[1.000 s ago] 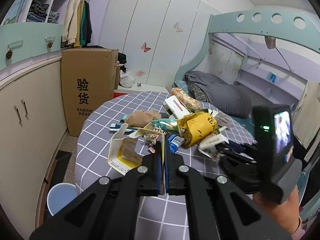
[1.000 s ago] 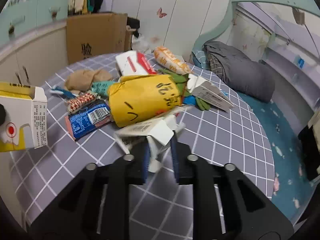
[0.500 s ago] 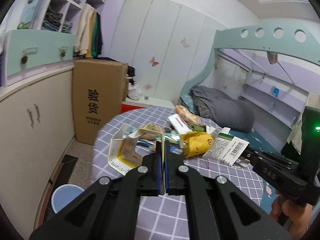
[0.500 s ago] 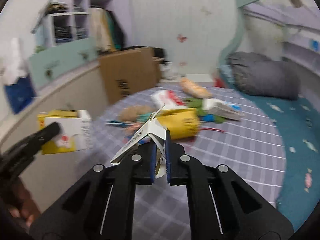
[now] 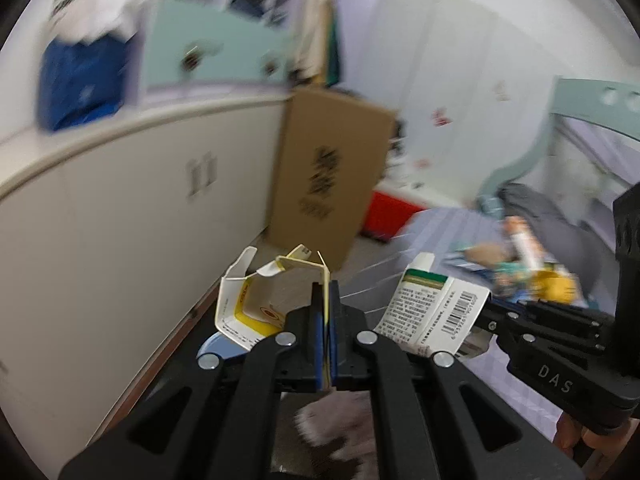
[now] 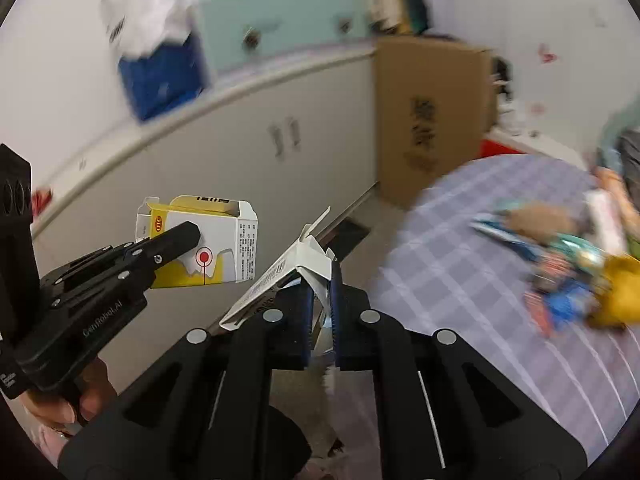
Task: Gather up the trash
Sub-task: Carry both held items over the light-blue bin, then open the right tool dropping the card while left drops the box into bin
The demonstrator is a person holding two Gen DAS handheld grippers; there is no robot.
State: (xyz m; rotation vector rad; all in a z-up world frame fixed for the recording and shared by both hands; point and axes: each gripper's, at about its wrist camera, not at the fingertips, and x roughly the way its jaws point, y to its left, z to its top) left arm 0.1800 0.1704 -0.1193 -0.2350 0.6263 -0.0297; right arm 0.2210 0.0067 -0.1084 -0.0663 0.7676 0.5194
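My left gripper (image 5: 326, 292) is shut on the flap of an empty white-and-yellow carton (image 5: 248, 308), held out over the floor beside the table. The same carton (image 6: 208, 240) shows in the right wrist view, pinched in the left gripper (image 6: 192, 236). My right gripper (image 6: 322, 276) is shut on a flattened white box with small print (image 6: 288, 276); in the left wrist view that box (image 5: 432, 312) shows a green band and a barcode. A light blue bin (image 5: 218, 346) sits on the floor just below the yellow carton, mostly hidden. More wrappers (image 6: 568, 256) lie on the checked table (image 6: 460, 280).
A curved cream cabinet (image 5: 120, 220) runs along the left. A tall cardboard box (image 5: 328, 176) stands on the floor behind the table, with a red item (image 5: 386, 214) beside it. A blue bag (image 5: 80, 76) rests on the cabinet top. A bed (image 5: 540, 204) lies at far right.
Both grippers have swung left, away from the table, carrying their boxes toward the cabinet side. The right gripper closed on the white box and lifted it. The blue bin is now close below.
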